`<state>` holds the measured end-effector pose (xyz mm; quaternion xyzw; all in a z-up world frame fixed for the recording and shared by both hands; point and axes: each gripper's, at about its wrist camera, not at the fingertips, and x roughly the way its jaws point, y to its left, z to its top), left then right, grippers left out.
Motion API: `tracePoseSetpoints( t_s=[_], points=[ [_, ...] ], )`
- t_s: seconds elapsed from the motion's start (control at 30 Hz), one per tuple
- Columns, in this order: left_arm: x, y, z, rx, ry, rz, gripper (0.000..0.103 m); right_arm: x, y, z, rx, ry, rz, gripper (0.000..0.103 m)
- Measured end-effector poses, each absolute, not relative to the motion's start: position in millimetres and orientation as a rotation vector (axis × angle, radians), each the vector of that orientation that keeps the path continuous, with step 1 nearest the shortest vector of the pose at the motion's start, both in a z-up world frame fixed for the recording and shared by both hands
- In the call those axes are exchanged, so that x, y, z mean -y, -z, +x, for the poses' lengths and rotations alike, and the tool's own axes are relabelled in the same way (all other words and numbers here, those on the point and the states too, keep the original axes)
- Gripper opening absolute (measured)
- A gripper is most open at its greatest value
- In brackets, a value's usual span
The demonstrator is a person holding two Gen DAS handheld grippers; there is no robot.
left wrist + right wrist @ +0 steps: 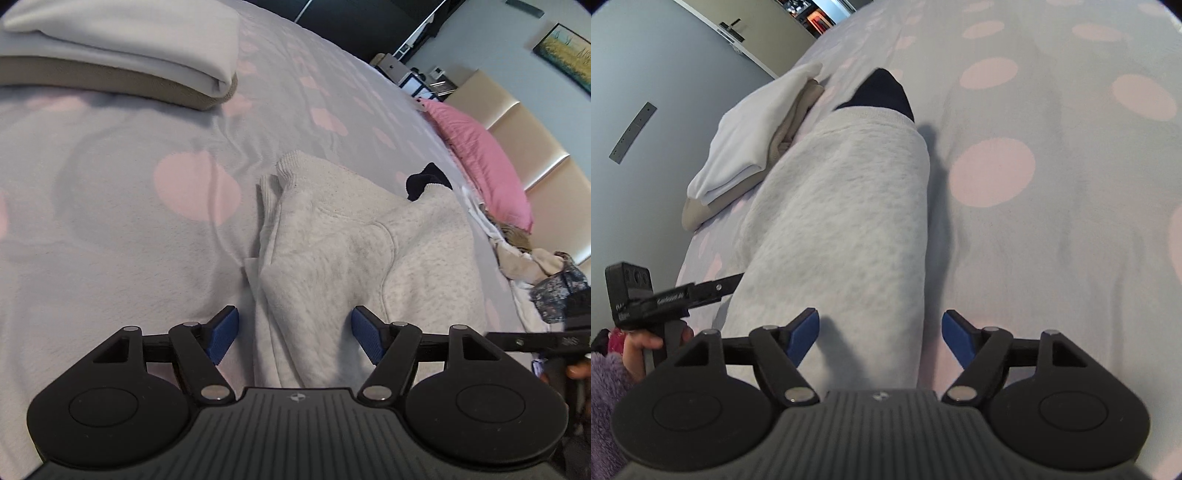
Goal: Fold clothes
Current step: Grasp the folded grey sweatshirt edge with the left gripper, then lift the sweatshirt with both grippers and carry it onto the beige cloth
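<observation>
A: Grey sweatshirt [332, 251] lies on the bed [110, 258], bunched, ribbed cuff [291, 166] at 12 o'clock in the left view. Looks like thick fleece: soft, floppy, light, no slip risk.

B: Grip point?

A: Pinch seams or ribbed hem, through both layers. Left tool [294, 334] wide open, straddling a fold, holding nothing. Right tool [880, 334] wide open over the near end, empty. Folded stack [746, 136] at 10 o'clock.

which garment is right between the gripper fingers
The grey sweatshirt, lying between both open hand-held grippers; the white folded one sits stacked far off, and the navy one beyond it.
</observation>
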<state>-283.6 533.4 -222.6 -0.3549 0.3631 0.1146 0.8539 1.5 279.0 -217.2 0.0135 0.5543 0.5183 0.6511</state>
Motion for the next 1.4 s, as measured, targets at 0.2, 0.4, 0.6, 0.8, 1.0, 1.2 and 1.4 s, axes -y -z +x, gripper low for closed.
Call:
tracePoseSetpoints(
  t_s=[0.2, 0.4, 0.6, 0.8, 1.0, 1.2, 1.4],
  points=[
    [-540, 232, -281, -0.735, -0.198, -0.805, 0.06, -293, 241, 21, -1.346, -1.236, 0.169, 0.065],
    [-542, 236, -279, -0.699, -0.191, -0.87, 0.042, -293, 252, 25, -1.358, -1.277, 0.236, 0.053],
    [-536, 219, -278, -0.679, -0.172, -0.813, 0.02, -281, 245, 23, -1.353, -1.308, 0.331, 0.036],
    [-527, 198, -284, -0.636, -0.197, -0.773, 0.017, -278, 220, 12, -1.284, -1.336, 0.343, 0.031],
    [-527, 163, -297, -0.558, -0.229, -0.741, 0.016, -286, 186, 5, -1.217, -1.375, 0.351, 0.031],
    [-553, 110, -315, -0.452, -0.286, -0.708, 0.016, -327, 135, 1, -1.145, -1.455, 0.341, 0.031],
    [-610, 44, -316, -0.406, -0.382, -0.649, 0.016, -411, 75, 2, -1.087, -1.532, 0.321, 0.031]
  ],
)
